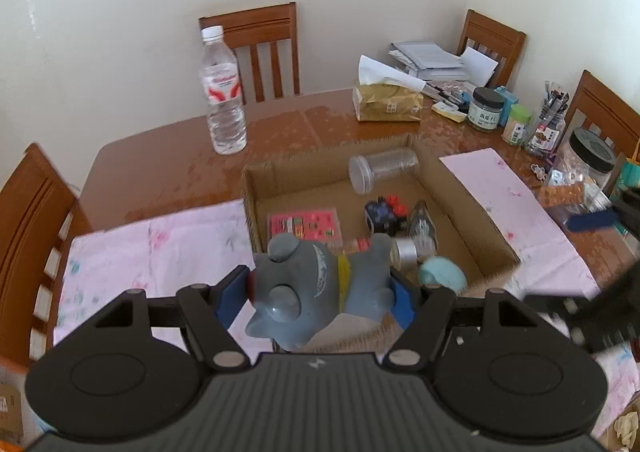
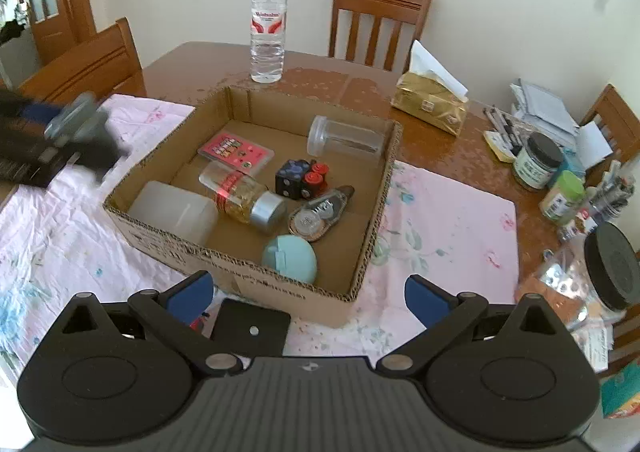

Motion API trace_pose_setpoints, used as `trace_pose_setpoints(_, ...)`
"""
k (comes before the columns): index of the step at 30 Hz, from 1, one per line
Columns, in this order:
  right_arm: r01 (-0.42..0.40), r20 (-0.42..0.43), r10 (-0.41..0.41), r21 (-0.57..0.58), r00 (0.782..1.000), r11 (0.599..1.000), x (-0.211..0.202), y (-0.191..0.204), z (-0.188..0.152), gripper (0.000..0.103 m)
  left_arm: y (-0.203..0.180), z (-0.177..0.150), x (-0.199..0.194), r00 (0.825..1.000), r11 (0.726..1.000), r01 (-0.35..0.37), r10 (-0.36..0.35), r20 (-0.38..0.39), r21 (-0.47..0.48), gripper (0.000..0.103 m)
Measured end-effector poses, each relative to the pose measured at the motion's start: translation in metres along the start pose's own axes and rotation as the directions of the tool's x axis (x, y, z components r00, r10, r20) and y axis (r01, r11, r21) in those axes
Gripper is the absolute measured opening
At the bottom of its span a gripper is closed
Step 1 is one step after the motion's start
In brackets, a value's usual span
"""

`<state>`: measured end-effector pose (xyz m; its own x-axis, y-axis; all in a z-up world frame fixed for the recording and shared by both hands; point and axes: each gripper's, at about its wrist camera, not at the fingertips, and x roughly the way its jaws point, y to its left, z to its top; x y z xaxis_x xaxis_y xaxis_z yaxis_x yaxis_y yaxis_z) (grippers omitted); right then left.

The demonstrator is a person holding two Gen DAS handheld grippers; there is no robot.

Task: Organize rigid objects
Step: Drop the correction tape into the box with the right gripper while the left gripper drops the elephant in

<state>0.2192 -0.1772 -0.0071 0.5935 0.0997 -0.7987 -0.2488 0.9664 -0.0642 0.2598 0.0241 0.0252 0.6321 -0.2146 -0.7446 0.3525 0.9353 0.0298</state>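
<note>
My left gripper (image 1: 320, 288) is shut on a grey toy figure (image 1: 316, 292) and holds it at the near edge of the open cardboard box (image 1: 464, 203). The same toy shows blurred at the left of the right wrist view (image 2: 80, 123). My right gripper (image 2: 310, 292) is open and empty, just in front of the box (image 2: 248, 276). In the box lie a clear jar (image 2: 348, 137), a pink card pack (image 2: 236, 149), a spice bottle (image 2: 244, 195), a dark cube toy (image 2: 298, 179), a tape dispenser (image 2: 320, 211), a teal round case (image 2: 290, 258) and a white container (image 2: 172, 211).
The box stands on a pink cloth (image 2: 448, 219) on a wooden table (image 2: 320, 71). A water bottle (image 2: 268, 27) stands behind it, a tissue pack (image 2: 432, 103) to the right. Jars, pens and papers (image 2: 536, 163) crowd the right edge. Chairs surround the table.
</note>
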Motion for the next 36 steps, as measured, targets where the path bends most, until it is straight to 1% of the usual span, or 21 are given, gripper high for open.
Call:
trace_pose_setpoints(3, 0.016, -0.004, -0.016, 0.012, 1.0, 1.0, -0.004, 0.004, -0.002, 0.103, 0.004, 0.014, 0.02, 1.0, 0.999, 0.027, -0.027, 0.002, 0.024, 0.071)
trace_pose_setpoints(8, 0.044, -0.024, -0.043, 0.046, 0.999, 0.998, -0.005, 0.014, 0.0, 0.103, 0.01, 0.035, 0.06, 0.998, 0.996, 0.055, -0.054, -0.02, 0.065, 0.071)
trace_pose_setpoints(12, 0.058, -0.048, -0.054, 0.077, 0.997, 0.995, 0.003, 0.022, 0.003, 0.103, 0.015, 0.049, 0.092, 0.997, 0.993, 0.072, -0.069, -0.038, 0.098, 0.071)
trace_pose_setpoints(17, 0.076, -0.09, -0.065, 0.13, 0.994, 0.989, 0.017, 0.028, 0.004, 0.103, 0.019, 0.061, 0.133, 0.995, 0.989, 0.081, -0.072, -0.074, 0.124, 0.071)
trace_pose_setpoints(20, 0.081, -0.103, -0.066, 0.151, 0.992, 0.985, 0.022, 0.031, 0.005, 0.103, 0.02, 0.068, 0.152, 0.995, 0.989, 0.077, -0.067, -0.076, 0.126, 0.073)
trace_pose_setpoints(21, 0.077, -0.103, -0.062, 0.156, 0.993, 0.985, 0.024, 0.032, 0.005, 0.103, 0.022, 0.07, 0.156, 0.996, 0.99, 0.073, -0.066, -0.063, 0.118, 0.074)
trace_pose_setpoints(23, 0.07, -0.104, -0.054, 0.16, 0.993, 0.985, 0.027, 0.033, 0.006, 0.103, 0.023, 0.074, 0.159, 0.998, 0.992, 0.059, -0.057, -0.023, 0.11, 0.084)
trace_pose_setpoints(24, 0.071, -0.106, -0.054, 0.161, 0.993, 0.984, 0.029, 0.034, 0.005, 0.103, 0.024, 0.076, 0.158, 0.999, 0.993, 0.049, -0.049, -0.006, 0.108, 0.092)
trace_pose_setpoints(25, 0.075, -0.109, -0.057, 0.162, 0.992, 0.984, 0.031, 0.034, 0.005, 0.103, 0.025, 0.077, 0.155, 0.999, 0.994, 0.04, -0.042, 0.014, 0.102, 0.094)
trace_pose_setpoints(27, 0.085, -0.12, -0.066, 0.162, 0.991, 0.983, 0.034, 0.033, 0.001, 0.103, 0.028, 0.077, 0.145, 0.998, 0.995, 0.036, -0.04, 0.049, 0.092, 0.097)
trace_pose_setpoints(30, 0.082, -0.144, -0.058, 0.163, 0.988, 0.983, 0.042, 0.029, -0.007, 0.103, 0.032, 0.073, 0.128, 0.997, 0.995, 0.036, -0.042, 0.069, 0.089, 0.099)
trace_pose_setpoints(36, 0.08, -0.176, -0.05, 0.172, 0.983, 0.982, 0.054, 0.019, -0.024, 0.103, 0.038, 0.054, 0.095, 0.996, 0.997, 0.03, -0.037, 0.083, 0.075, 0.101)
